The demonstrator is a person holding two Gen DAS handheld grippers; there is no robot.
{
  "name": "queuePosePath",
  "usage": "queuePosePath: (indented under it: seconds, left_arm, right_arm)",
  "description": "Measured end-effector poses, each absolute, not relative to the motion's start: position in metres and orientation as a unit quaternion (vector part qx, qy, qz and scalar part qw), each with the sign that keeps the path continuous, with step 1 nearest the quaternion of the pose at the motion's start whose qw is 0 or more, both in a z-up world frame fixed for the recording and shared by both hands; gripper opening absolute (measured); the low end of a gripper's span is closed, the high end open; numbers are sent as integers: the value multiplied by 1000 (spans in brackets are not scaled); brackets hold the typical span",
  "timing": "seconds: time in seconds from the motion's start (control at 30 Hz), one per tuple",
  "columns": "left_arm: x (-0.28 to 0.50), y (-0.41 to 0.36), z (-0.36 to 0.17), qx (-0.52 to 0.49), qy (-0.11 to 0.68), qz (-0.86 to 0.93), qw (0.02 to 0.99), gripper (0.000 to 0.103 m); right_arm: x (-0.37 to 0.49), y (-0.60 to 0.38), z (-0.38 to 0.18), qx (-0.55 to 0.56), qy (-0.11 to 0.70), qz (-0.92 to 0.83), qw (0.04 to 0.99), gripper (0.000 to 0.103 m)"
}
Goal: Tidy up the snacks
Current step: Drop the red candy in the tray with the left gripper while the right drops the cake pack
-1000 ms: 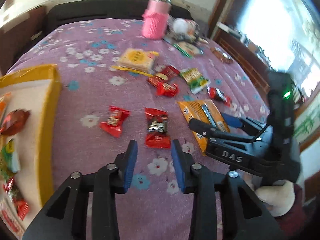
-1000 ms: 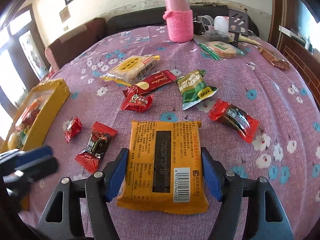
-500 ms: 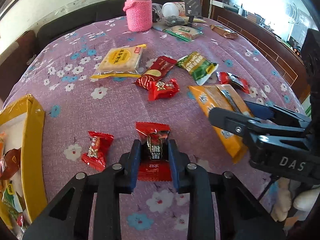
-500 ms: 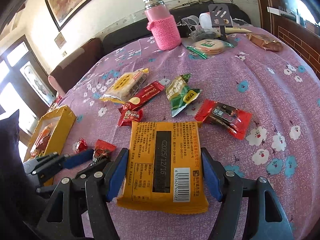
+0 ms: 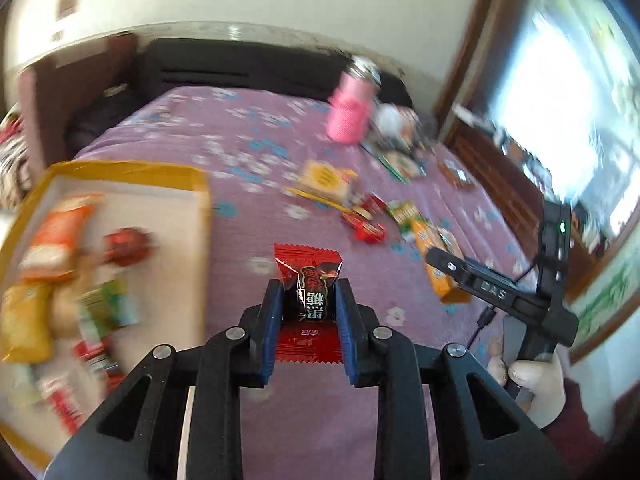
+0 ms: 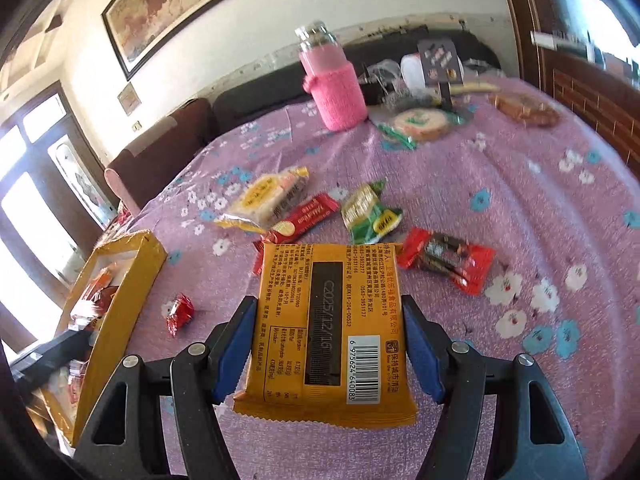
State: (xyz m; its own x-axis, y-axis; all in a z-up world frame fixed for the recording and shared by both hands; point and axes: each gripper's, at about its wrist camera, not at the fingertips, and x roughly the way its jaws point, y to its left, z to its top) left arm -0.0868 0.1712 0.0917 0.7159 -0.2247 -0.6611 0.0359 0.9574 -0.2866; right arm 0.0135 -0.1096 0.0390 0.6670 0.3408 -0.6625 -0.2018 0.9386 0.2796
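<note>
A red candy (image 5: 308, 300) is pinched between the jaws of the left gripper (image 5: 307, 308), with a yellow box (image 5: 124, 170) of snacks ahead to their left. An orange packet (image 6: 326, 320) is clamped between the right gripper's (image 6: 328, 344) wider-set jaws, above the purple cloth (image 6: 500, 184).

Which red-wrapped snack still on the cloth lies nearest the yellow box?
The small crumpled red candy, alone just right of the yellow box. The red stick pack and the long red-and-black candy lie farther right.
</note>
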Motion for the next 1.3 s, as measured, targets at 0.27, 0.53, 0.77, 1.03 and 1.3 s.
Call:
queuePosePath:
  seconds: [0.27,0.53,0.77,1.03,1.3]
  left_arm:
    - [-126,263,87,-189,343,25,920,24]
    - [-142,315,62,-201,346,98,911,24]
    - [-154,352,50,-246,333,107,904,24]
    - [-178,367,74,-266,283,107,915,62]
    - [-190,362,103,-269,253,131,920,84]
  right_arm:
    - [-22,-49,81,81,377,243,890,71]
    - [-45,62,85,38,416,346,840,70]
    - [-66,139,65,-27,442,385,810,70]
    - [-74,184,46,-80,451,380,804,70]
    - [-86,194,48,-109,429,386,810,71]
